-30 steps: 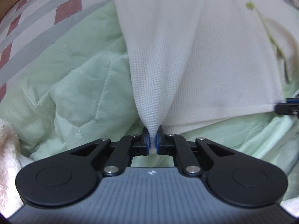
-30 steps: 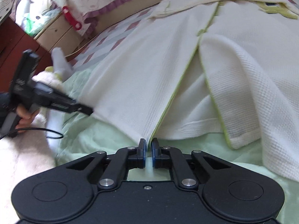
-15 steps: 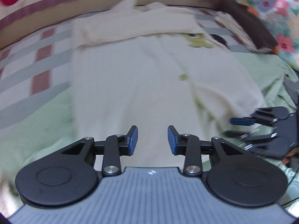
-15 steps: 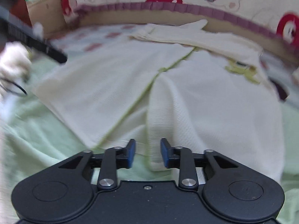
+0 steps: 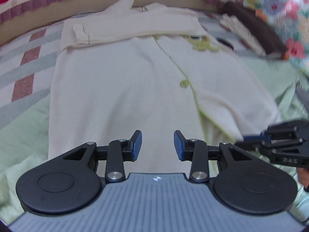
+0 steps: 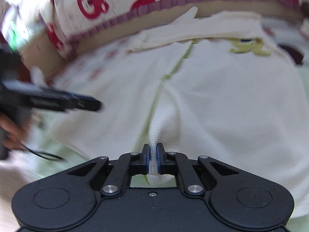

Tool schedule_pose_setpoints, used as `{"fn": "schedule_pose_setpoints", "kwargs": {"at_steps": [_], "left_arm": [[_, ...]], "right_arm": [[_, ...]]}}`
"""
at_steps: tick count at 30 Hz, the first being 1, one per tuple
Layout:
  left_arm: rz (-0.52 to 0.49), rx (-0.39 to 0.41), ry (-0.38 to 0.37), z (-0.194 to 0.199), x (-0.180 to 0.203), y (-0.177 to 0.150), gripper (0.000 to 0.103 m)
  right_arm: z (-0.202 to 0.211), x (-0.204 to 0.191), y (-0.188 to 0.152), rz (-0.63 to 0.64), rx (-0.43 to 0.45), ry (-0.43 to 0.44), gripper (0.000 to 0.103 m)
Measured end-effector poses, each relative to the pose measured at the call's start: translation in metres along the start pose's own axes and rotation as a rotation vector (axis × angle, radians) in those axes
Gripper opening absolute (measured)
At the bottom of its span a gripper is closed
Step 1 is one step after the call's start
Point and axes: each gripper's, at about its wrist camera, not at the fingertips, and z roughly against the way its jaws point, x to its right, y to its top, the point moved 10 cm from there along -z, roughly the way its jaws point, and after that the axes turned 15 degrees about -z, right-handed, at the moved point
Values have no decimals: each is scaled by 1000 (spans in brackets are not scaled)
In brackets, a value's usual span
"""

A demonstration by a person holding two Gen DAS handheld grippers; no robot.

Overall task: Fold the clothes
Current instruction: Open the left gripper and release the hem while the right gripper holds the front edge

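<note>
Your right claw [image 6: 154,159] has just been closing and now pinches a bunched ridge of the cream cardigan [image 5: 123,96] at its near hem, beside the green-trimmed opening that runs toward 12 o'clock; that grip looks meant to lift the near edge for a fold. Your left claw [image 5: 157,147] has just been opening and stands partly open over the cardigan's left panel with nothing between its pads, probably because that side already lies smooth. The cardigan lies flat on the bed, partly on the pale green quilt [image 5: 23,127], its collar toward 12 o'clock by the bear-print pillow [image 6: 92,5], one sleeve [image 5: 135,29] folded across the chest. In the left view the right claw pokes in at 3 o'clock, its tip hidden in a fabric fold. The right view is smeared by motion at 9 o'clock, so the left claw there is only a dark streak. The cardigan's hem beneath both claw bodies is cut off.
</note>
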Motion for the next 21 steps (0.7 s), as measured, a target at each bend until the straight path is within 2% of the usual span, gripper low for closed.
{"fn": "schedule_pose_setpoints", "kwargs": {"at_steps": [2,6,9,11,13,14,16,18,21], "left_arm": [[79,42,-59,2,-1,5,38],[134,75,-119,-2,4,9,39],[140,65,-189,-11,17,6,41],[158,42,-245,-21,29,2,41],[146,7,-265,-34,43,-2,41],[115,-15,-255,-41,49,-4,41],[18,-58,-192,-55,60,-9,41],[-85,-89,-123,-64,67,-14,41],[-125,-104,-96,-69,71,-18,41]], "right_arm": [[2,-11,0,-30,-21,71,9],[-21,-15,-14,-5,-89,35,10],[-38,-11,-27,-17,-141,36,11],[-35,-13,-32,-1,-179,63,17],[-24,-15,-35,29,-239,102,18],[-15,-14,-33,63,-244,99,29],[6,-9,-27,128,-240,77,37],[28,12,-7,163,-183,-1,39],[60,59,29,109,-99,-133,43]]}}
